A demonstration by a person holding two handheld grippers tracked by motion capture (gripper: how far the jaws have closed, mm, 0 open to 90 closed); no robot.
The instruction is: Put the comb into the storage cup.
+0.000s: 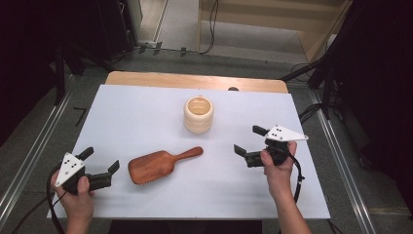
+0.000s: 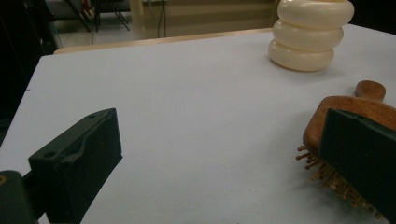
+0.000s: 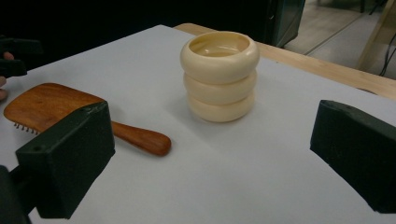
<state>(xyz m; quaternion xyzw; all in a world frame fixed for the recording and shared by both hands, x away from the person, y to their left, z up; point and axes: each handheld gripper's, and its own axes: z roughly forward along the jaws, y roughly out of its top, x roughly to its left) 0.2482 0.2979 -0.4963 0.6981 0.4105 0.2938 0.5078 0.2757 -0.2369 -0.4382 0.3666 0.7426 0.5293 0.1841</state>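
High view: the wooden hairbrush (image 1: 163,165) lies bristles down near the middle of the white table (image 1: 136,117), handle pointing right and far. Just left of it, the left gripper (image 1: 101,166) has its 2 jaws apart, empty. The right gripper (image 1: 250,141), jaws also spread, sits well right. A cream ribbed cup (image 1: 198,114) stands farther back.

A white sheet (image 1: 146,117) covered a wooden table (image 1: 195,80) whose far edge showed bare. Grey carpeted floor (image 1: 44,122) surrounded it, with metal rails (image 1: 29,161) running along both sides. Black equipment stands (image 1: 63,63) stood in the dark corners, cables (image 1: 212,29) trailed behind, and a paler lit floor (image 1: 253,39) lay beyond.
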